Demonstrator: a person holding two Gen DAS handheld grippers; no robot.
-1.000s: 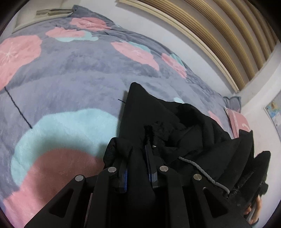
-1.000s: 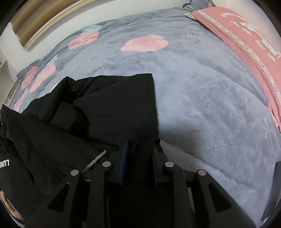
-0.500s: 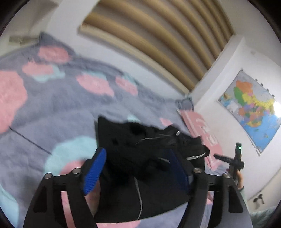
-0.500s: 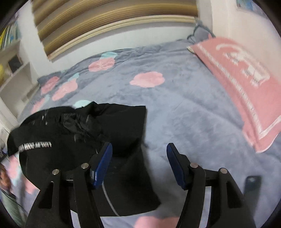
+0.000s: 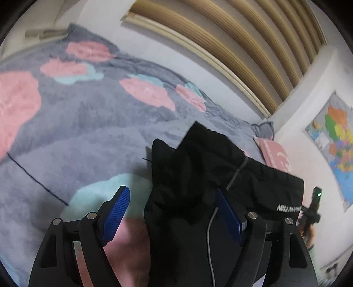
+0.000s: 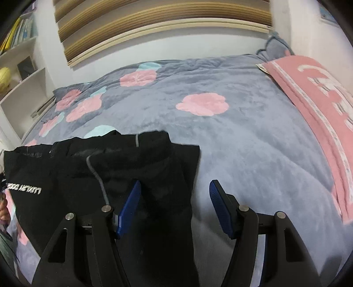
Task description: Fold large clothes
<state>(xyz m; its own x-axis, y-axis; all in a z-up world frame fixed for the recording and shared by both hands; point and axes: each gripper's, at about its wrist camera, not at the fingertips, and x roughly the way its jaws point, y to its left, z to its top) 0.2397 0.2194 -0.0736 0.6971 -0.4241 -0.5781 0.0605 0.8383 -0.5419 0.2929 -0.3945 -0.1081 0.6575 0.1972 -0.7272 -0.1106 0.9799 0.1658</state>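
A black garment (image 5: 194,176) with a grey drawcord (image 5: 236,174) and white lettering (image 5: 289,208) lies folded on the flowered grey blanket (image 5: 88,136). My left gripper (image 5: 171,191) hovers over its near end, open; the blue pads stand wide on either side of the cloth without pressing it. In the right wrist view the same garment (image 6: 66,176) fills the lower left. My right gripper (image 6: 175,183) is above its right edge with its jaws opening. Black cloth shows under the left pad (image 6: 130,207) and bare blanket under the right one; nothing is gripped.
A pink pillow (image 6: 320,110) lies along the bed's right side. White shelves (image 6: 22,77) stand at far left and a wooden slatted panel (image 6: 154,19) lines the wall. At the left wrist view's right edge, a hand holds a black device with a green light (image 5: 316,198) below a wall map (image 5: 337,141).
Both grippers were shut on black fabric a second ago. They have opened, let it go and lifted back. The garment now lies flatter on the blanket.
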